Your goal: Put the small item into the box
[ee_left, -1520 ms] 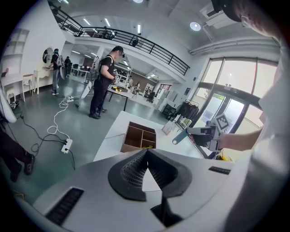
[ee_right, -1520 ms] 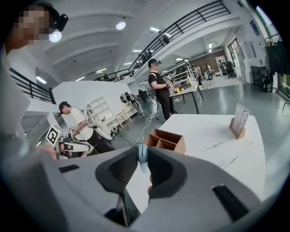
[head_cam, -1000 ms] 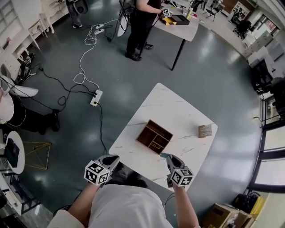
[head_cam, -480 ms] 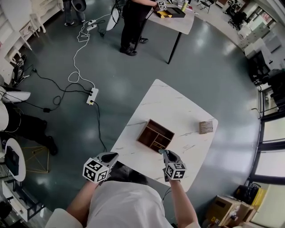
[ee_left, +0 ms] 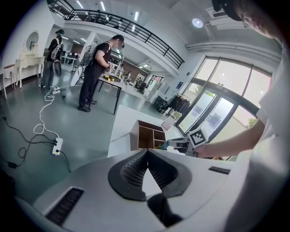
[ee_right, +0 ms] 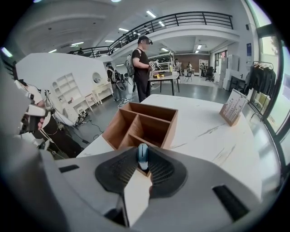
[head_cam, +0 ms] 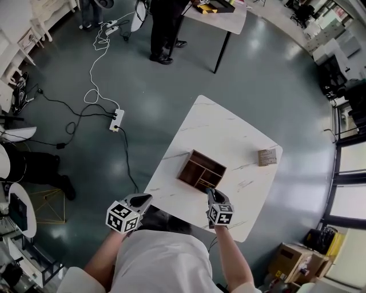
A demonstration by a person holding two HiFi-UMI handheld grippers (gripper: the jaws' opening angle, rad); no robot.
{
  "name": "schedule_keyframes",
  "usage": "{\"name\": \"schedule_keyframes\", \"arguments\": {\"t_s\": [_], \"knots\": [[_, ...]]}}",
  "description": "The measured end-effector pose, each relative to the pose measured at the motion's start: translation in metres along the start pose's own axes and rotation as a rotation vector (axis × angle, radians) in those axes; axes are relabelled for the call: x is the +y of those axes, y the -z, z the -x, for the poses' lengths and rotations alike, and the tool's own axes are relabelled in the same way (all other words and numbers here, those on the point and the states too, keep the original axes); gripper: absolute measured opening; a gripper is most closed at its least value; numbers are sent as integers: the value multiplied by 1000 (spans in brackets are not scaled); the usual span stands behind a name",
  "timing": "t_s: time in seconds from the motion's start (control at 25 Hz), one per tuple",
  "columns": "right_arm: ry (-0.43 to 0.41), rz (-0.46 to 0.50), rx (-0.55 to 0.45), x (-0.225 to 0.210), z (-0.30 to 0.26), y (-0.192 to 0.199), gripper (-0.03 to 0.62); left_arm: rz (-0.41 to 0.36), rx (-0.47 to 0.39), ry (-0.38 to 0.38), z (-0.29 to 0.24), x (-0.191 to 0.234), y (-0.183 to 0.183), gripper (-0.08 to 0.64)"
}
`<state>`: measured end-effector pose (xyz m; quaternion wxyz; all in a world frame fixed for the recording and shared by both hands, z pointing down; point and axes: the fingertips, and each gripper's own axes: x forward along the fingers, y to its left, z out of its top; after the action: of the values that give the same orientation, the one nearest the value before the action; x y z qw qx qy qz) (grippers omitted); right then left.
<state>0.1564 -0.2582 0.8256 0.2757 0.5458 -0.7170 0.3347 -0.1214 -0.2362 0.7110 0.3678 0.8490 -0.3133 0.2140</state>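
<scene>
A wooden box (head_cam: 201, 170) with several compartments stands on the white marble table (head_cam: 229, 137); it also shows as the box (ee_right: 143, 124) in the right gripper view and the box (ee_left: 146, 136) in the left gripper view. My right gripper (ee_right: 142, 159) is shut on a small light-blue item (ee_right: 142, 155), held just before the box's near edge. In the head view the right gripper (head_cam: 210, 193) hovers at that edge. My left gripper (ee_left: 146, 155) is shut with nothing in it, and the left gripper (head_cam: 142, 200) stays off the table's near-left corner.
A small cardboard stand (head_cam: 266, 157) sits near the table's far right edge. A power strip (head_cam: 115, 120) and cables lie on the floor to the left. A person (head_cam: 163, 23) stands at another table (head_cam: 220, 14) far back. A cardboard carton (head_cam: 290, 262) rests on the floor at right.
My right gripper has moved forward and left with the small item, from the table's near edge up to the box's near side. The left gripper has hardly moved.
</scene>
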Motion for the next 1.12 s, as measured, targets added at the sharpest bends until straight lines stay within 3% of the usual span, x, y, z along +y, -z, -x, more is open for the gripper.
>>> {"name": "schedule_keyframes", "arguments": {"t_s": [0.4,0.56,1.12], "knots": [[39,-21,64,-2,-7,20,84,-10,23,22,-4,6,-1,14],[40,-39,73,0,-7,18,117,-16,25,35,-5,9,-4,14],[30,-46,-3,14,25,-1,118,-57,35,84,-13,3,0,14]]}}
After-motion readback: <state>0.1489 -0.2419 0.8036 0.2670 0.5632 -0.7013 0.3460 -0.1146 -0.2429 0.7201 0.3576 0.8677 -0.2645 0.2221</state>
